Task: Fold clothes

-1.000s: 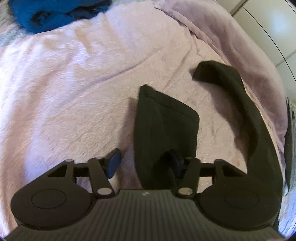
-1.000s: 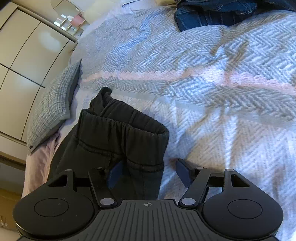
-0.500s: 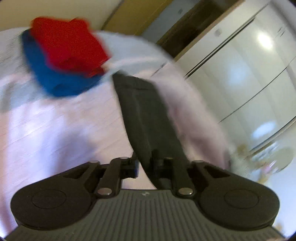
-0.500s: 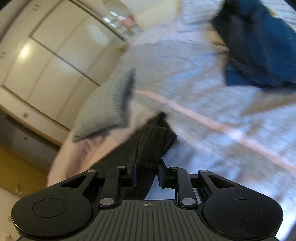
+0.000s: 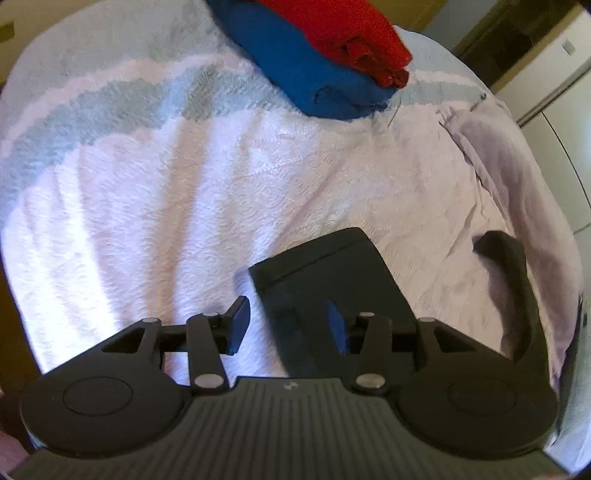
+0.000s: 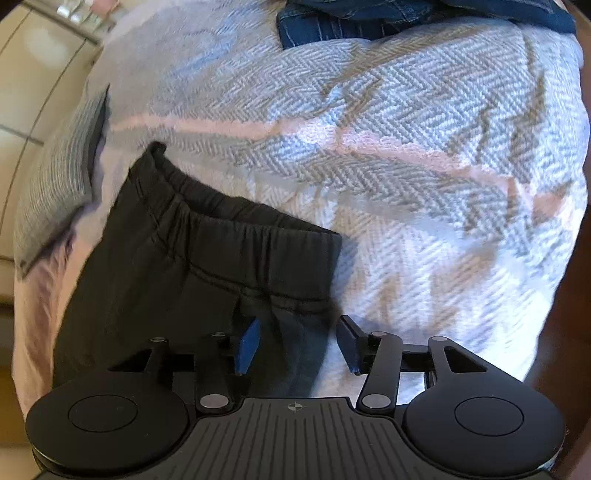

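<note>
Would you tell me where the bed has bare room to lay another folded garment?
Pink blanket is bare between the black trousers and the blue-and-red stack. The herringbone spread is bare between the waistband and the jeans. Crowded by the pillow.

The left tool (image 5: pixel 284 325) points steeply down over the hem end of the black trousers (image 5: pixel 332 280), its jaws opening, with the cloth's edge lying loose between the blue pads (image 5: pixel 337 326). The right tool (image 6: pixel 297 341) tilts down over the trousers' waistband end, jaws opening, fabric unpinched between them.
</note>
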`<state>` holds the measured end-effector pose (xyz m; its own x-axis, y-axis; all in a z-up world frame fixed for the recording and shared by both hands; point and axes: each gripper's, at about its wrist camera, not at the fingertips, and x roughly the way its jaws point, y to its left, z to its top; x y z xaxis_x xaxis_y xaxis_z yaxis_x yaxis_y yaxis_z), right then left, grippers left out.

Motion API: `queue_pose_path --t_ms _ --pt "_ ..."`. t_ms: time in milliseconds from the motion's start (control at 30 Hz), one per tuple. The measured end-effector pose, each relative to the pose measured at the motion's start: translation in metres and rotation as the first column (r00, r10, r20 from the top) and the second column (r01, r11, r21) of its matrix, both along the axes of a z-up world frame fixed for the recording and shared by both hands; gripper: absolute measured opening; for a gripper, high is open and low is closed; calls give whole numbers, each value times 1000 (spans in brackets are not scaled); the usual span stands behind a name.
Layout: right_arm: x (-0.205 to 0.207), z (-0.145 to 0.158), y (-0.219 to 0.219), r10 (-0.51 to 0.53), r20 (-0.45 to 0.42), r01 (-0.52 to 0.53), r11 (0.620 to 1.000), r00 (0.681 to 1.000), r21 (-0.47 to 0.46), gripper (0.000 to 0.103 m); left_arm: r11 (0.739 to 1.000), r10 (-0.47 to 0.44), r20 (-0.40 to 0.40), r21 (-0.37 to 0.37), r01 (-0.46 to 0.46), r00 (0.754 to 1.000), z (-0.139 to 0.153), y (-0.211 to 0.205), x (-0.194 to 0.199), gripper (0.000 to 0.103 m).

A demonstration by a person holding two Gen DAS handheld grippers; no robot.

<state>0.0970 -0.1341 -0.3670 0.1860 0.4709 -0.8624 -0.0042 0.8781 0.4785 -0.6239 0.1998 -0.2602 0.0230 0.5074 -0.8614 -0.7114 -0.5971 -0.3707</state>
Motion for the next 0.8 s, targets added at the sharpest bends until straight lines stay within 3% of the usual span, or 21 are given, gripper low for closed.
queue_pose_path --t_ms 100,267,300,367,400,500,567,633,700,767,800 --pt "-2 -6 3 -41 -6 41 999 999 14 58 999 26 23 -20 -26 999 -20 13 -3 38" --pt "0 -15 2 -108 -32 110 993 994 43 58 998 68 85 -11 -67 994 -32 16 -10 36" --pt "-1 -14 1 -108 -28 109 993 994 50 58 998 58 82 -8 -57 995 -31 15 -12 21" --pt "-3 -12 2 -74 -12 74 997 997 27 14 1000 -1 57 15 0 998 -26 10 -15 14" --pt "-4 -10 4 -39 1 39 999 999 -6 10 999 -28 46 37 26 999 -22 7 -16 9" --pt "-11 15 4 29 101 -25 999 994 -34 4 989 -103 -9 108 104 995 0 -7 -17 8" --pt "-15 28 -1 51 135 -45 998 989 -45 4 978 -171 -68 106 178 983 9 -16 -18 9" --pt "-17 33 -7 67 133 -59 996 989 -66 4 975 -219 -107 0 221 970 -3 -20 -20 12" --pt "-17 19 -2 115 76 -104 985 990 -138 8 976 -214 -98 -66 209 972 -12 -21 -22 15" --pt "-18 9 2 68 7 -66 978 998 -199 27 978 -204 -78 -69 199 976 -5 -21 -24 16" --pt "-19 12 3 42 13 -39 980 999 -196 36 975 -219 -76 -63 214 973 2 -20 -24 17"
